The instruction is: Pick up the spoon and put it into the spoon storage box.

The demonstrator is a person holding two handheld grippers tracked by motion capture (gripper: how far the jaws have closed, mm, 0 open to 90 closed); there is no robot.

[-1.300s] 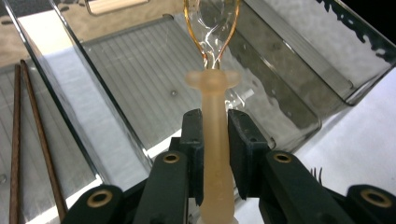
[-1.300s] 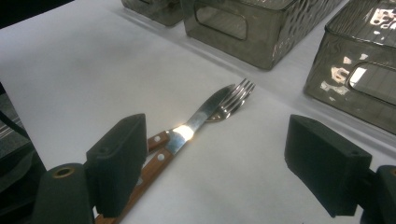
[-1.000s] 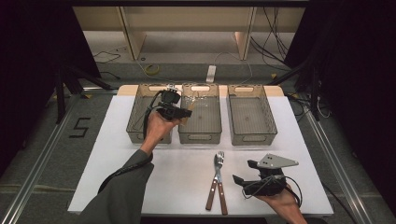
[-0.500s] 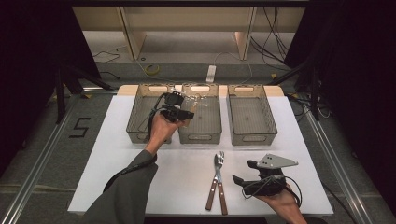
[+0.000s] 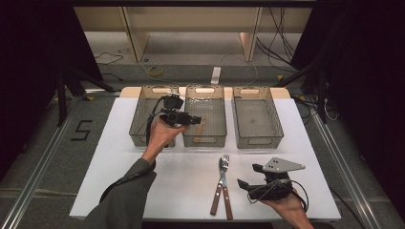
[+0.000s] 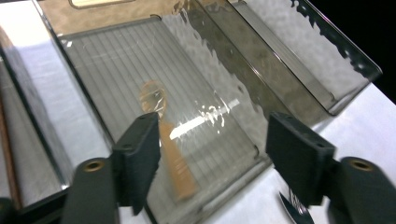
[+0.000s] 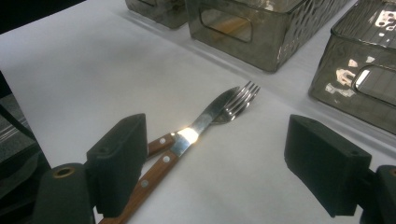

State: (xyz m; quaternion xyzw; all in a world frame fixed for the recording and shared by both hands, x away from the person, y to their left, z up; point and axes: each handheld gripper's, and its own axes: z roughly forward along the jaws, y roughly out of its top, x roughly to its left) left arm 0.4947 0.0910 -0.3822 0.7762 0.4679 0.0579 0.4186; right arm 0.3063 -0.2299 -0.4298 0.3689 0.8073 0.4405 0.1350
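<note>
Two claws stand open: the left claw (image 5: 195, 119), its jaws just opened above a wooden-handled spoon (image 6: 166, 140) lying in the middle bin (image 5: 205, 138), should lift straight up, while the right claw (image 5: 244, 186) waits near the fork (image 5: 222, 164) and knife (image 7: 187, 140) on the desk (image 5: 181, 181).

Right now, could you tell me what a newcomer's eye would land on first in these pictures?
Probably the three smoky plastic bins in a row at the table's far side. The left gripper hangs open over the middle bin, where a wooden-handled spoon lies. Nearer, a knife and fork lie crossed beside the open right gripper.
</note>
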